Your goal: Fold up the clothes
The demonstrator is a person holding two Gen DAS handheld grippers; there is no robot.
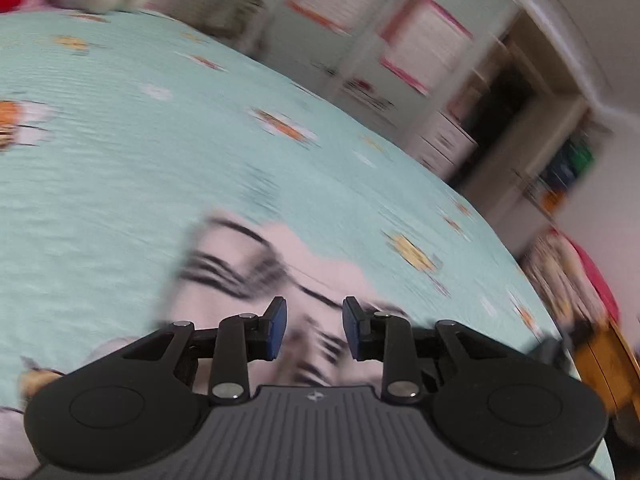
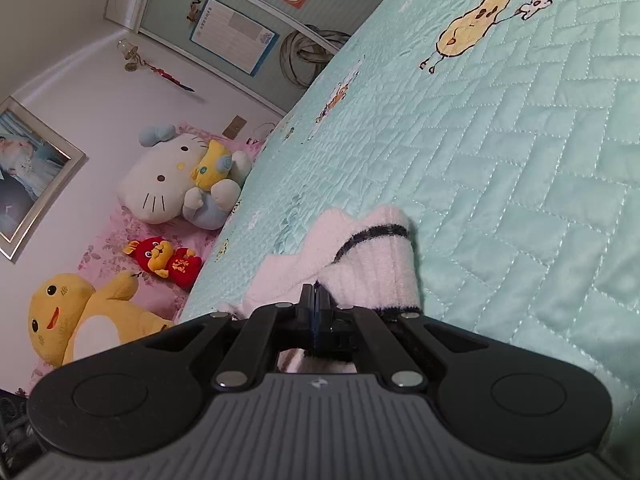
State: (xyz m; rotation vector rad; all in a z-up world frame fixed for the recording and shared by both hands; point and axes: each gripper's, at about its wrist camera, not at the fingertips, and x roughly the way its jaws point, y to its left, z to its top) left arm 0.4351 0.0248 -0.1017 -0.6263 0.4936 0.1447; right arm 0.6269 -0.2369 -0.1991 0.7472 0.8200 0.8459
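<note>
A pale pink fuzzy garment with black stripes lies on the mint quilted bedspread; the left wrist view is motion-blurred. My left gripper hovers just over the garment, open, with nothing between its blue pads. In the right wrist view the same garment bunches up in a fold with one black stripe showing. My right gripper is shut on its near edge, fabric pinched between the fingers and lifted slightly off the bedspread.
Plush toys sit on pink bedding at the bed's head: a white cat, a red one and a yellow duck. A wardrobe with posters stands beyond the bed. A wooden piece lies near the bed's right edge.
</note>
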